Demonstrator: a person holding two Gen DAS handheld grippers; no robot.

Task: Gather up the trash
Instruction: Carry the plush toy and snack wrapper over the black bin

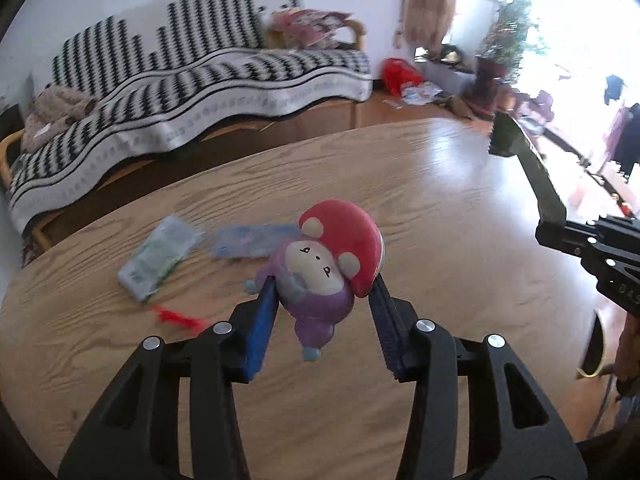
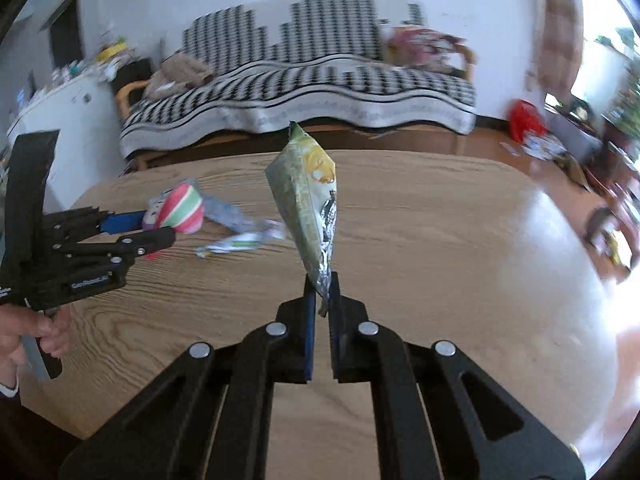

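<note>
My left gripper (image 1: pixel 324 284) is shut on a soft toy monkey (image 1: pixel 320 280) with a purple body and a red cap, held above the wooden table (image 1: pixel 440 208). It also shows in the right wrist view (image 2: pixel 176 212) between the left gripper's fingers (image 2: pixel 156 238). My right gripper (image 2: pixel 322 280) is shut on the bottom corner of a green and silver snack bag (image 2: pixel 308 196), which stands up above the table (image 2: pixel 440 240). A green-white wrapper (image 1: pixel 156 256), a bluish clear wrapper (image 1: pixel 248 240) and a red scrap (image 1: pixel 176 316) lie on the table.
A sofa with a black-and-white cover (image 1: pixel 192 80) stands behind the table. A red bag (image 1: pixel 400 74) and loose litter lie on the floor by a potted plant (image 1: pixel 504 48). The right gripper's body (image 1: pixel 600 252) shows at the right of the left wrist view.
</note>
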